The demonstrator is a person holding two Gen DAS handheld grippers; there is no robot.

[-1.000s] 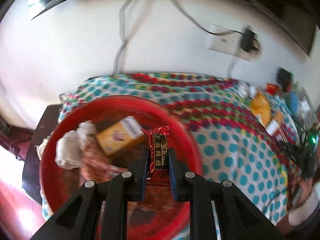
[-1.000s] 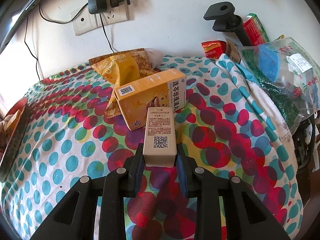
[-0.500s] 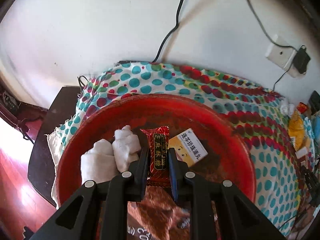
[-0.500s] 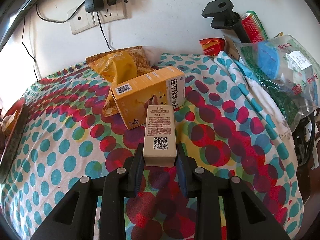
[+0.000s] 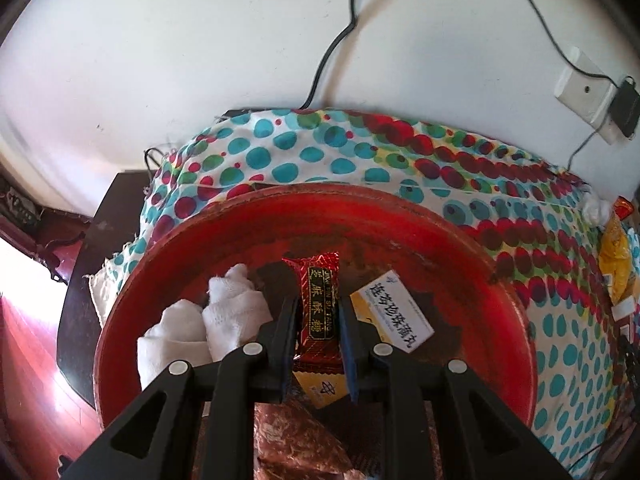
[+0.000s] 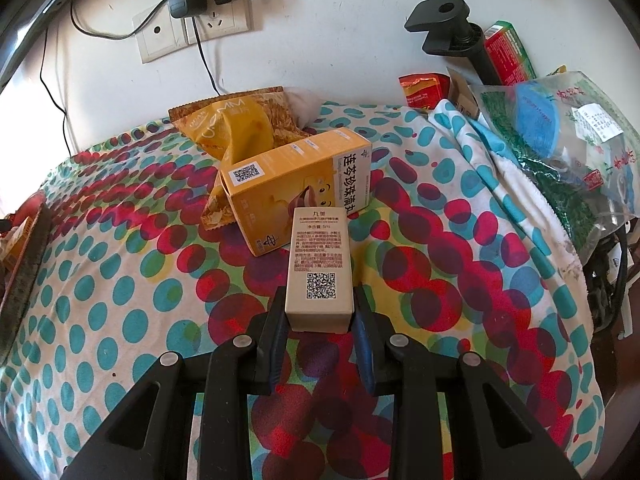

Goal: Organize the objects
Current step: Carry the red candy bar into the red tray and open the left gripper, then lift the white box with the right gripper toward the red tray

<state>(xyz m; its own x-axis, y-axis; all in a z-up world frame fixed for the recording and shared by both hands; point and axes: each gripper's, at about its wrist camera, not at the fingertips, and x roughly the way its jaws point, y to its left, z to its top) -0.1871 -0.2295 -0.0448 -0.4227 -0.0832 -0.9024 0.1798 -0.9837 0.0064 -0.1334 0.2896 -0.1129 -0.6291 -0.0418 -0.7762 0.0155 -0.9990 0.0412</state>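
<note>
Left gripper [image 5: 318, 320] over red basin [image 5: 240, 232], fingers loosening around red candy packet [image 5: 319, 300], likely to drop it in. Right gripper [image 6: 320, 320] fingers clamp beige box [image 6: 319, 268] above dotted surface [image 6: 120, 280], awaiting its turn.

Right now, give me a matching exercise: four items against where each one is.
Items:
1. red candy packet
2. beige QR-code box
3. white cloth
4. yellow snack bag

Places:
A. lying in the red basin
B. between the right gripper's pads
C. on the dotted cloth by the wall
D. between the left gripper's pads

Pairs: 1-D, 2-B, 3-A, 4-C
</note>
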